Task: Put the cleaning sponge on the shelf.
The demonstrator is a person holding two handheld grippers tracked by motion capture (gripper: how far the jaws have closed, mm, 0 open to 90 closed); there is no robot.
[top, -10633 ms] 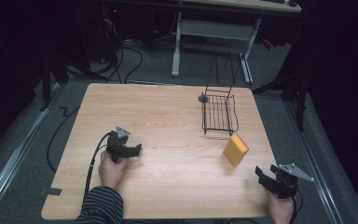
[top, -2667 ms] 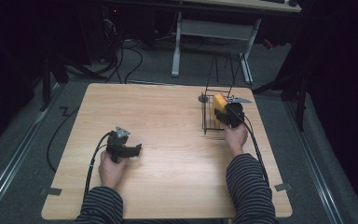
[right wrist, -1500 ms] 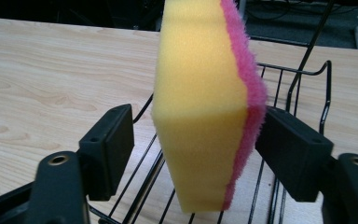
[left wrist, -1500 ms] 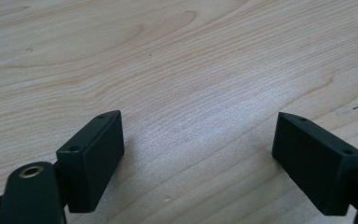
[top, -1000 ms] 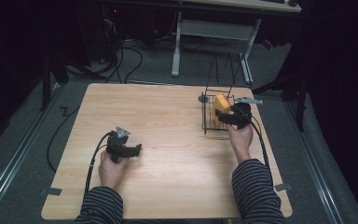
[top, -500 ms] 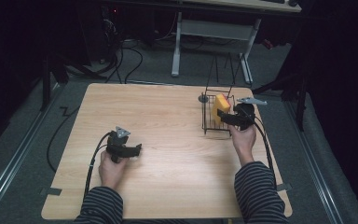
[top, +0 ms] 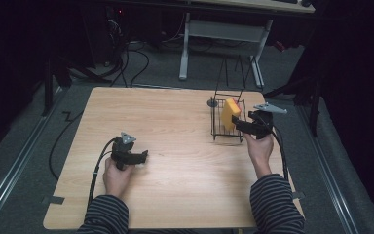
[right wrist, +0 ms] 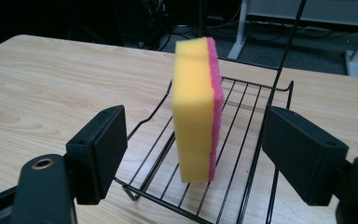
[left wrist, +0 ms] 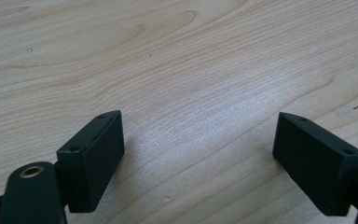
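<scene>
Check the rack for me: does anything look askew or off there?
The sponge stands upright on its narrow end in the wire rack, unsupported. The right tool is open around it, not touching.

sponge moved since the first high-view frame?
Yes. The sponge has gone from the bare table, on the person's side of the wire rack, into the rack, where it stands on edge.

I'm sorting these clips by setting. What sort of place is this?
Probably a lab or workshop, not a kitchen: a bare wooden table on grey carpet, loose cables on the floor, and a desk frame behind in a dark room.
</scene>
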